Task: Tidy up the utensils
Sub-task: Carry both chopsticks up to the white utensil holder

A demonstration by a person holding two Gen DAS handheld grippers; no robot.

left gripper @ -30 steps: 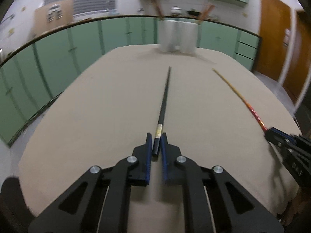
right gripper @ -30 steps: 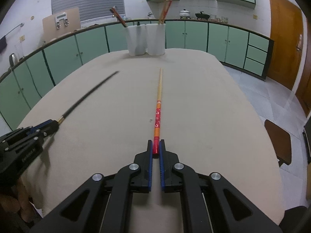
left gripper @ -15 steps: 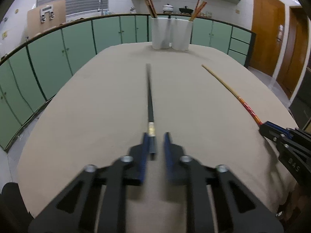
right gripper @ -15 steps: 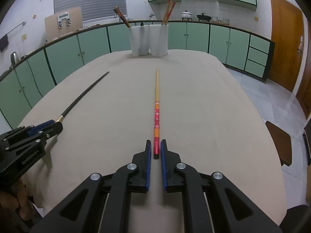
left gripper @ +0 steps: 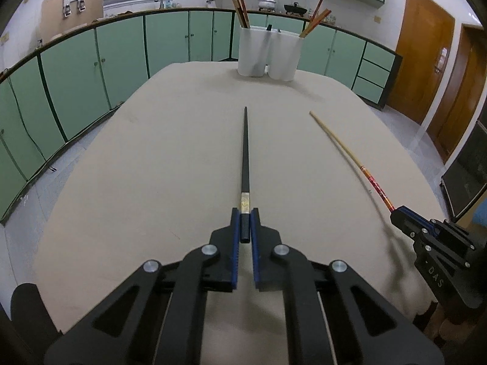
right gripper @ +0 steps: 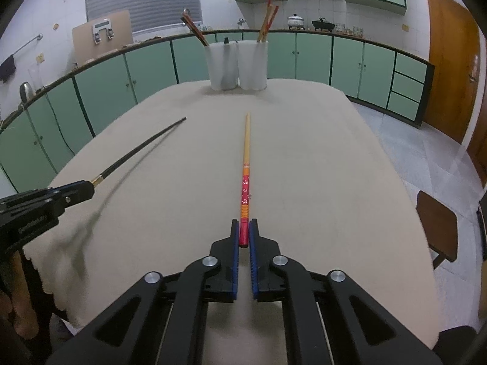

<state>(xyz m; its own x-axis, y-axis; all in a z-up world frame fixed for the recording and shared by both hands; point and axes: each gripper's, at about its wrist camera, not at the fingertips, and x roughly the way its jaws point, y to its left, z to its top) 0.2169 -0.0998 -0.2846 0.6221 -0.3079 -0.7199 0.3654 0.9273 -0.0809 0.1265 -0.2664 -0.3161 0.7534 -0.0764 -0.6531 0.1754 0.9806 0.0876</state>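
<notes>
My left gripper (left gripper: 244,213) is shut on the butt end of a black chopstick (left gripper: 244,155) and holds it above the beige table, tip pointing at the holders. My right gripper (right gripper: 244,225) is shut on the red end of a red-and-wood chopstick (right gripper: 246,164), held the same way. Each gripper shows in the other's view: the right one (left gripper: 398,213) at right, the left one (right gripper: 86,188) at left. Two white holders (left gripper: 268,56) stand at the table's far end; the left (right gripper: 221,64) holds dark chopsticks, the right (right gripper: 253,64) holds red-wood ones.
The beige cloth-covered table (right gripper: 304,167) has rounded edges. Green cabinets (left gripper: 121,57) ring the room. A brown stool (right gripper: 436,225) stands right of the table, and wooden doors (left gripper: 420,51) are at far right.
Both grippers have risen and tilted a little, still holding their chopsticks. The holders now look closer and more centred in both views.
</notes>
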